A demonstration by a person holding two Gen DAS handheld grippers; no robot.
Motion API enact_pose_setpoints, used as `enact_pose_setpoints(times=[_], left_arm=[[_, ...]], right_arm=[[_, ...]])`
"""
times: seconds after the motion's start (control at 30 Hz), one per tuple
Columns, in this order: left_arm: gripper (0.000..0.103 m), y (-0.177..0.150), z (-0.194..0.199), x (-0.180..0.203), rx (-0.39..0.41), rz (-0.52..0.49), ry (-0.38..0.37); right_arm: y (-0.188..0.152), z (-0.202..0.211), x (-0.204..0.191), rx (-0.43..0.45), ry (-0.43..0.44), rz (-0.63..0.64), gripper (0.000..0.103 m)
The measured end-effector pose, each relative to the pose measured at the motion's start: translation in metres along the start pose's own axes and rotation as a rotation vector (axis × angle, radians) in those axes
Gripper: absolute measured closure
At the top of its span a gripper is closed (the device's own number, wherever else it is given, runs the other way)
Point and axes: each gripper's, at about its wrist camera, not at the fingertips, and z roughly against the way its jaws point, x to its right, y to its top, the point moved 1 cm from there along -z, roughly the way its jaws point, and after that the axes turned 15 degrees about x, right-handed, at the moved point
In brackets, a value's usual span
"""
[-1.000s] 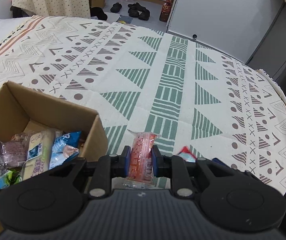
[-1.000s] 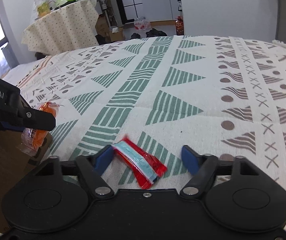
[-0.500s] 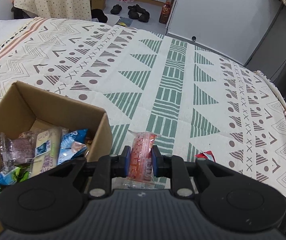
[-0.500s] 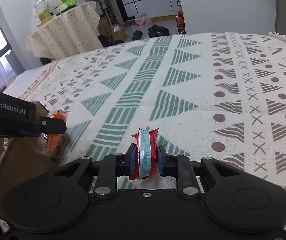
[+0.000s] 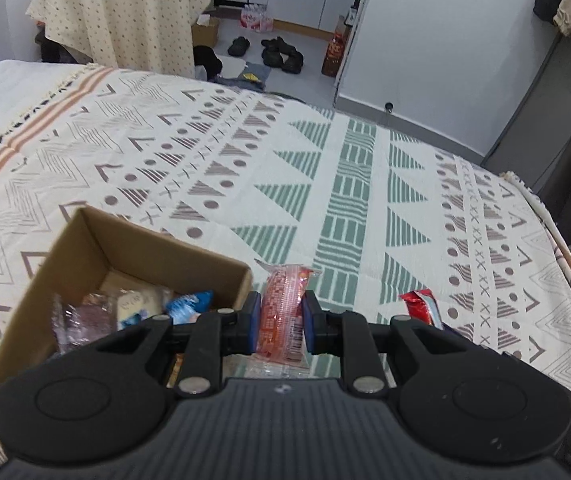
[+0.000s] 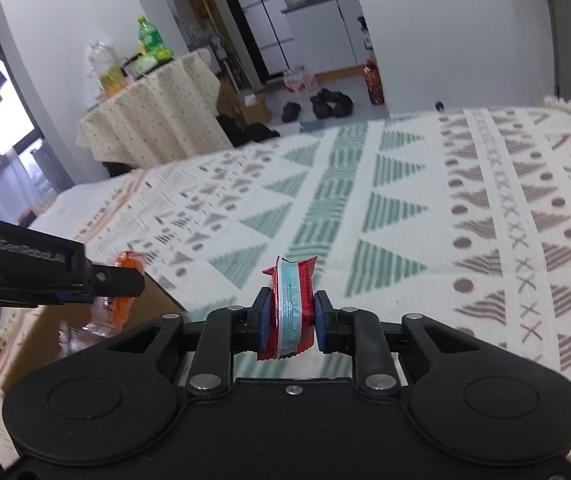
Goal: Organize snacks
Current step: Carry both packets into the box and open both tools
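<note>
My left gripper (image 5: pixel 279 322) is shut on an orange-red snack packet (image 5: pixel 283 308) and holds it above the right rim of an open cardboard box (image 5: pixel 85 240) with several snacks inside. My right gripper (image 6: pixel 290 316) is shut on a red packet with a pale blue stripe (image 6: pixel 291 304) and holds it above the patterned cloth. That red packet also shows in the left wrist view (image 5: pixel 421 306), to the right of the left gripper. The left gripper (image 6: pixel 85 280) with its orange packet (image 6: pixel 123 296) shows at the left of the right wrist view, over the box (image 6: pixel 85 344).
The patterned cloth (image 5: pixel 325 184) covers a wide surface that drops off at the far and right edges. Beyond it stand a cloth-covered table (image 6: pixel 153 120) with bottles, shoes on the floor (image 5: pixel 281 50) and a white wall.
My right gripper shut on the red packet and lifted it off the cloth. My left gripper rose and moved back with the orange packet, staying by the box's right rim.
</note>
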Motion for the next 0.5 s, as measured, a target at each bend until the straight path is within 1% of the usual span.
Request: enact_pose_setpoints(times=[0.3,0.5], left_arm=[[0.082,0.011,0.022,-0.034,0.034,0.035,0.053],[0.082,0.015,0.036,-0.067,0.049,0.055,0.111]], right_arm=[[0.021,0.019,-0.035,0.068,0.077,0.047,0.081],[0.027,0.026,-0.058,0.099,0.127,0.052,0.081]])
